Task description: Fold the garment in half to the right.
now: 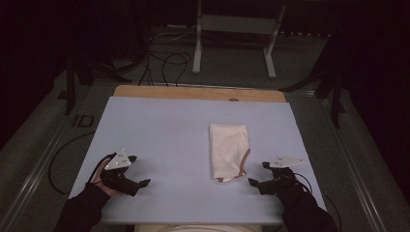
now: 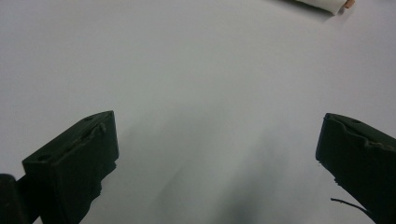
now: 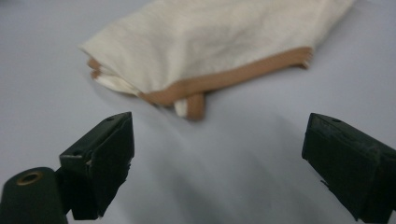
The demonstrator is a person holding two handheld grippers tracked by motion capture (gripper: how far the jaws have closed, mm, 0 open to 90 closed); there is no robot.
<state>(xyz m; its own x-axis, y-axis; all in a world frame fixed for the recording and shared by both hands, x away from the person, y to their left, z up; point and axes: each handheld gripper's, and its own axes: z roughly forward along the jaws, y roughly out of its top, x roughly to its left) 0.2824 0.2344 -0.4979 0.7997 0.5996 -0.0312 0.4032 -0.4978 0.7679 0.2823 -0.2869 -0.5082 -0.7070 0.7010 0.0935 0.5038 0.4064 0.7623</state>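
Cream folded cloth (image 1: 228, 151) lies right of the bench (image 1: 159, 125) centre, long axis running front to back. The right tongs (image 1: 258, 175), empty and agape, sit nearest its brown-trimmed front end; the left tongs (image 1: 138, 170) gape well apart.

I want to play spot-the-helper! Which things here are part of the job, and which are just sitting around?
Part of the job:
folded cream cloth with a tan edge
right gripper, open, close beside the cloth
left gripper, open, over bare table

Just sitting around:
pale blue table top
white metal stand behind the table
black cables on the floor
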